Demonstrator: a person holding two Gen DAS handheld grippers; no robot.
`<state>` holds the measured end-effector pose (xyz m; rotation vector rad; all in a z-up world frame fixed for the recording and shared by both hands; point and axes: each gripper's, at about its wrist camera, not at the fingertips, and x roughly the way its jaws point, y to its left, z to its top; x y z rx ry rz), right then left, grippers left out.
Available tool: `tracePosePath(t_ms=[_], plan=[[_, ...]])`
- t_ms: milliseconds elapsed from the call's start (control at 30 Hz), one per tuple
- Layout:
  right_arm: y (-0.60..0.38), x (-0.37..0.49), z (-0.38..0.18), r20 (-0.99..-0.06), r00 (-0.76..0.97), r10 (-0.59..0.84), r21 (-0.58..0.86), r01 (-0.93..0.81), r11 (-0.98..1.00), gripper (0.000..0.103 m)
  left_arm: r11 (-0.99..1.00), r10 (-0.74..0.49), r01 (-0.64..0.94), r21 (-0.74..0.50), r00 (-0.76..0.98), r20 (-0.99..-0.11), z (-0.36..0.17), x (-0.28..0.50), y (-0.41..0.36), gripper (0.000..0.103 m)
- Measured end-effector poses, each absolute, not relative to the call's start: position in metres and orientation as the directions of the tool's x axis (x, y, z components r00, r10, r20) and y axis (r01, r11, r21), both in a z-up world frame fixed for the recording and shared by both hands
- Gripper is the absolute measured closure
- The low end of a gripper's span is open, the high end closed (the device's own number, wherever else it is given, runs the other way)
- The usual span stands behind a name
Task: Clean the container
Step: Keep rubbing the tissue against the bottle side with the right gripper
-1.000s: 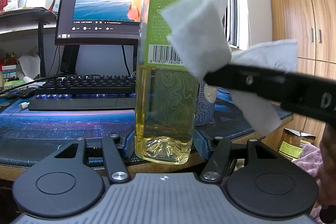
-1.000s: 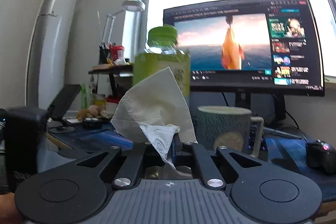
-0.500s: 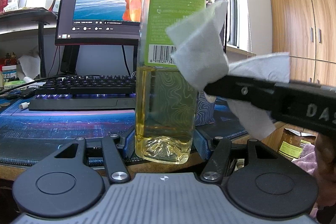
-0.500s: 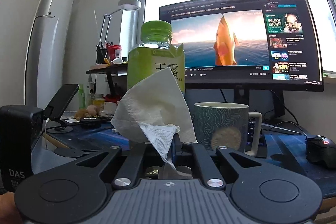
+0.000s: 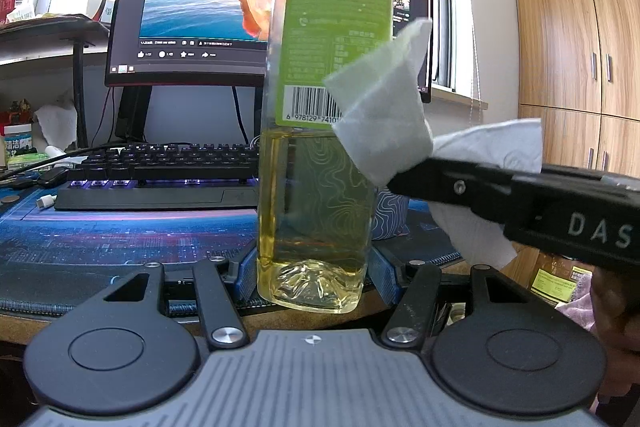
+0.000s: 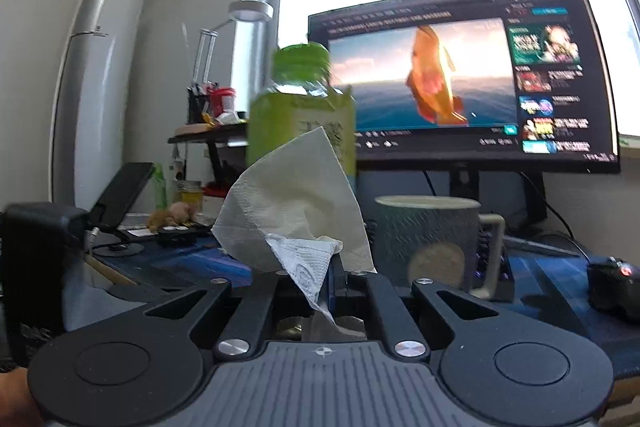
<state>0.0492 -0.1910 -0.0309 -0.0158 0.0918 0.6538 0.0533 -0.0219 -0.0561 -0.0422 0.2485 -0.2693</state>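
Observation:
A clear bottle [image 5: 320, 187] with a green label, a green cap and yellow liquid stands upright at the desk's front edge. My left gripper [image 5: 314, 277] is shut on its base, a blue pad [image 5: 245, 277] on each side. From the right, my right gripper [image 5: 400, 183] reaches in, shut on a white tissue [image 5: 384, 115] that lies against the bottle's right side over the barcode. In the right wrist view the tissue [image 6: 292, 203] sticks up from my right gripper [image 6: 316, 275] and hides the lower part of the bottle [image 6: 296, 107] behind it.
A keyboard [image 5: 160, 167] and a lit monitor [image 5: 192, 7] stand behind the bottle on a blue desk mat [image 5: 100, 235]. A patterned mug [image 6: 424, 239] sits just right of the bottle, a mouse [image 6: 616, 283] further right. Wooden wardrobe doors [image 5: 580, 27] fill the right side.
The right gripper and its tissue have slid a little lower along the bottle's right side. The bottle and the left gripper have stayed put.

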Motion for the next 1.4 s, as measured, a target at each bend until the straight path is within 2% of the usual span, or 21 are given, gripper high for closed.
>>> tracePosePath(t_ms=[500,833,1167,1400], plan=[[-0.187,0.036,-0.022,-0.053,0.772,0.633,-0.016,-0.635,0.773,0.097,0.963,-0.270,0.260,-0.073,0.932,-0.241,-0.055,0.054,-0.021,0.042],[-0.191,0.050,-0.030,-0.101,0.792,0.602,0.004,-0.604,0.797,0.097,0.963,-0.270,0.260,-0.071,0.932,-0.242,-0.055,0.055,-0.021,0.042],[-0.188,0.038,-0.021,-0.057,0.773,0.631,-0.013,-0.633,0.774,0.097,0.963,-0.271,0.261,-0.074,0.932,-0.240,-0.056,0.054,-0.020,0.042],[-0.189,0.049,-0.031,-0.108,0.795,0.597,-0.007,-0.601,0.799,0.097,0.963,-0.271,0.260,-0.075,0.933,-0.239,-0.056,0.054,-0.020,0.042]])
